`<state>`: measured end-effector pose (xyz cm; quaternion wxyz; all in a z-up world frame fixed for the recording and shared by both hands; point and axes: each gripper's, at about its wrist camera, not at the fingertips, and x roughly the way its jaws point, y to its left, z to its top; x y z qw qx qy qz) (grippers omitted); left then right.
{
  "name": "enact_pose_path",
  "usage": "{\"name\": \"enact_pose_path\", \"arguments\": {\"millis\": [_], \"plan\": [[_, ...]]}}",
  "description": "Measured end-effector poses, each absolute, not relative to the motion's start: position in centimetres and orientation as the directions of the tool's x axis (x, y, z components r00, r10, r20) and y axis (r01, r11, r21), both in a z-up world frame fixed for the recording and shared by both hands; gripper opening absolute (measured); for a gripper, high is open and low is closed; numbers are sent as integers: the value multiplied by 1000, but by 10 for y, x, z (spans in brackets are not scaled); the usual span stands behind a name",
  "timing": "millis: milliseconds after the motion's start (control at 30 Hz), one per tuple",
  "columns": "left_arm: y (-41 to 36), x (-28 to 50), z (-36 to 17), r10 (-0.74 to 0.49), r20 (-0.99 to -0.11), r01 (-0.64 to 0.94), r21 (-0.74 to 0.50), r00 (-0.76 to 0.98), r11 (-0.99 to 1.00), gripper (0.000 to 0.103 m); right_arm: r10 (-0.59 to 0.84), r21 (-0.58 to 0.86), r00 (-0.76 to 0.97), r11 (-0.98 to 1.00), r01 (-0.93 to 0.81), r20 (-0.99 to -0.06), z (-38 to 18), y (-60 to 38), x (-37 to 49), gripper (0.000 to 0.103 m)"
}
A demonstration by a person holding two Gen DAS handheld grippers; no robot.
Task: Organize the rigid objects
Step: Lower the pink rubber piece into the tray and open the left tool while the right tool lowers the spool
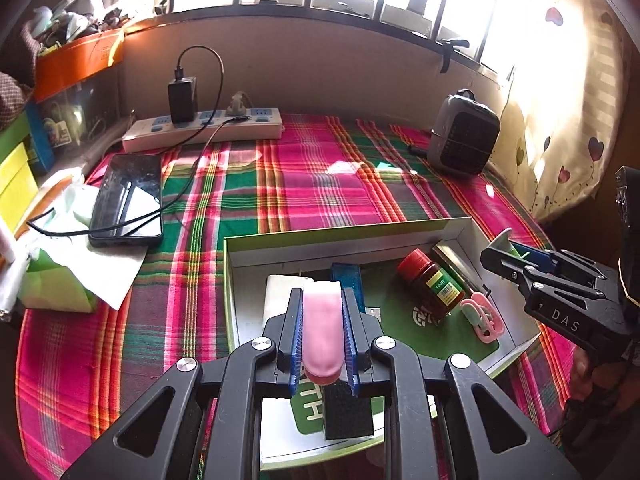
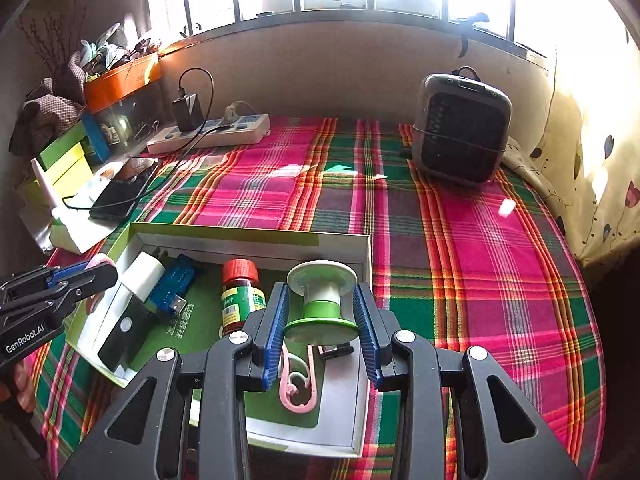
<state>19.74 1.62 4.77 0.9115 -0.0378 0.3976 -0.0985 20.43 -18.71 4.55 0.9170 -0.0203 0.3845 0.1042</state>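
Since both grippers hang over the box (image 2: 248,242), each looks loaded for a drop-in: left gripper (image 1: 322,330) is clenched on a pink bar (image 1: 322,332), right gripper (image 2: 322,316) pinches a green spool (image 2: 322,304) by its rims. Under them, inside the box, lie a red-cap bottle (image 2: 239,296), pink clip (image 2: 298,384) & blue stick (image 2: 172,286), packed side by side w/ room left. Beyond, the phone (image 1: 126,200) & heater (image 2: 462,128) sit on the plaid cloth (image 2: 480,260), outside the box

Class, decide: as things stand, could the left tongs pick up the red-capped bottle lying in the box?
Probably not yet: the left tongs are shut on a pink object. The red-capped bottle itself lies uncovered in the box.
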Motion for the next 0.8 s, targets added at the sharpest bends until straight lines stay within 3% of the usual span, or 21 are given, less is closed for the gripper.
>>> {"name": "enact_pose_path", "arguments": {"millis": [800], "plan": [[1,225,31,-193,-746,153,-123,638,981,17,163,18,669,976,-219,-725,25,-181,235,35]]}}
